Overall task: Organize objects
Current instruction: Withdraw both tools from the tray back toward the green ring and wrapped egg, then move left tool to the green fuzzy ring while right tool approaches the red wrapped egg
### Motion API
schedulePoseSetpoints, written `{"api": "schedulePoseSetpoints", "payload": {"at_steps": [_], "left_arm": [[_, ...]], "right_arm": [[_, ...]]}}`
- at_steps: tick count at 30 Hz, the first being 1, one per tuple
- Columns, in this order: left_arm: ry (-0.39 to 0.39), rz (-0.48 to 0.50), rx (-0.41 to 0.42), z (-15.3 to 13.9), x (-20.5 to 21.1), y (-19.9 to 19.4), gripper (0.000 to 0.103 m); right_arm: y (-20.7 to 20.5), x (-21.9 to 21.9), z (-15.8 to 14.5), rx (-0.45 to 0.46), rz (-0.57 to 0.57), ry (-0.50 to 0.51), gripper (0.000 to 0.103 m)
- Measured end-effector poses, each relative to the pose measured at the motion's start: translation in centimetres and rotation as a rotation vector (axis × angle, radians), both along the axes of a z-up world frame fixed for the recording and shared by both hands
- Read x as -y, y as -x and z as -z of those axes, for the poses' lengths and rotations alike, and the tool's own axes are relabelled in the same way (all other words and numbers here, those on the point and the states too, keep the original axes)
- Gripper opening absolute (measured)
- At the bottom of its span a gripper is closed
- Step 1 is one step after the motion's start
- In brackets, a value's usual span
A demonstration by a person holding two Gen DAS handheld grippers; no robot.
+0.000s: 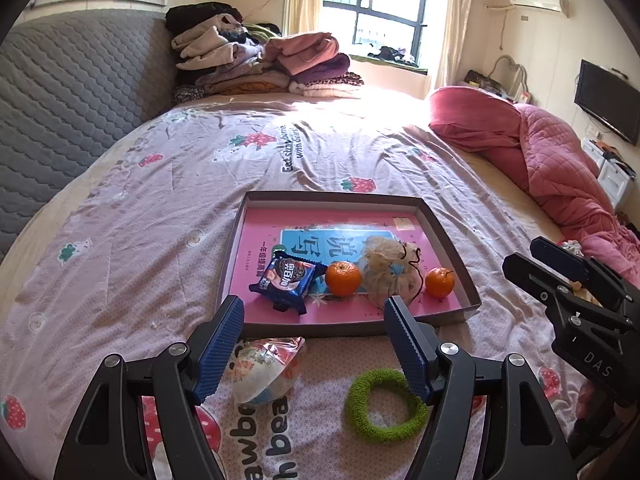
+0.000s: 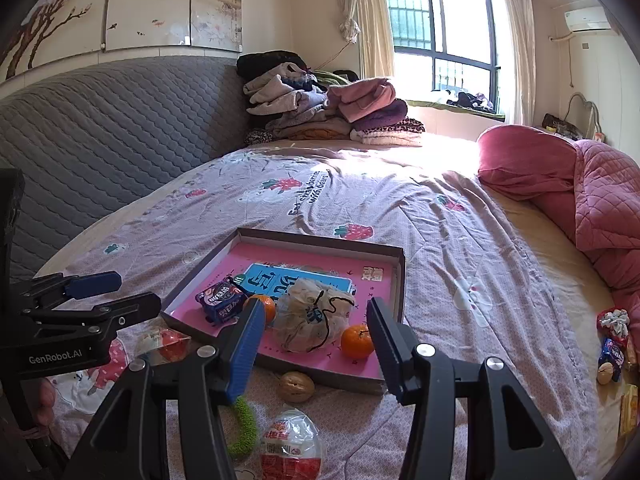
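A shallow brown tray lined with a pink book lies on the bedspread. In it sit a blue snack packet, two oranges and a mesh pouch. My left gripper hovers open before the tray's near rim, holding nothing. Under it lie a wrapped jelly cup and a green hair ring. My right gripper is open and empty too, above a walnut and a second jelly cup. Each gripper shows in the other's view.
Folded clothes are stacked at the head of the bed beside a grey quilted headboard. A pink quilt is bunched on the right. More small snacks lie near the right edge of the bed.
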State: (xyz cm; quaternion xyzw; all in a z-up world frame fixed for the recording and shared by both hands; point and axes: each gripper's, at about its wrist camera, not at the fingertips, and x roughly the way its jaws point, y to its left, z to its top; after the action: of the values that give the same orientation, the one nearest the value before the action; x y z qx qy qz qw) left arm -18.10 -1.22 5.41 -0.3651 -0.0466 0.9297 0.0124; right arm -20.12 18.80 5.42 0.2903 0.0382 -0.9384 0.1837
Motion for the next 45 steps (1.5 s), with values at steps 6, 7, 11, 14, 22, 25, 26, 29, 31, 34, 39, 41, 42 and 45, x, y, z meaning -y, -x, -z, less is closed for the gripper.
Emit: {"api": "schedulePoseSetpoints", "payload": {"at_steps": [6,7,11,14,22,25,26,29,31,34,39,41,42,45], "left_arm": [[0.005,0.010,0.013,0.5,-0.5,-0.8,0.074],[0.007,0.013,0.014,0.5,-0.6,-0.9,0.074],[0.012,0.023,0.011,0.4,-1.1,-1.2,0.074],[0.016,0.024,0.010,0.3,-1.3,-1.5,0.074],[0.021,0.029,0.016,0.4,-1.7,-2.3,0.074],[0.020,0.032,0.022,0.6,-1.8,-2.7,0.074],[0.020,0.031,0.025,0.8,-1.8,-2.8,0.074],[0.023,0.035,0.031,1.1,-2.0,-3.0,0.074],[0.024,0.036,0.035,1.4,-2.0,-3.2,0.074],[0.028,0.041,0.043,1.8,-2.2,-3.4,0.074],[0.033,0.050,0.058,2.5,-2.5,-3.8,0.074],[0.041,0.055,0.067,2.9,-2.6,-3.9,0.074],[0.043,0.056,0.072,3.2,-2.7,-4.0,0.074],[0.044,0.063,0.089,3.9,-2.8,-4.0,0.074]], "right_arm": [[-0.7,0.3,-0.3,-0.004,-0.010,-0.012,0.053],[-0.8,0.3,-0.3,-0.006,-0.009,-0.011,0.053],[-1.1,0.2,-0.5,-0.008,-0.013,-0.006,0.053],[-1.5,0.2,-0.6,-0.011,-0.014,-0.007,0.053],[-2.6,0.0,-0.6,-0.009,-0.015,-0.001,0.053],[-3.2,0.0,-0.4,-0.008,-0.018,0.000,0.054],[-3.4,0.0,-0.3,-0.008,-0.018,-0.002,0.056],[-3.9,-0.2,0.1,-0.008,-0.012,-0.007,0.057],[-4.2,-0.2,0.4,-0.001,-0.014,-0.006,0.057],[-4.6,-0.3,1.0,0.007,-0.013,-0.010,0.057],[-5.0,-0.5,1.8,0.023,-0.005,-0.015,0.060],[-5.2,-0.6,2.3,0.033,-0.005,-0.013,0.061],[-5.2,-0.7,2.5,0.038,-0.003,-0.013,0.061],[-5.3,-0.8,3.0,0.051,0.000,-0.014,0.061]]}}
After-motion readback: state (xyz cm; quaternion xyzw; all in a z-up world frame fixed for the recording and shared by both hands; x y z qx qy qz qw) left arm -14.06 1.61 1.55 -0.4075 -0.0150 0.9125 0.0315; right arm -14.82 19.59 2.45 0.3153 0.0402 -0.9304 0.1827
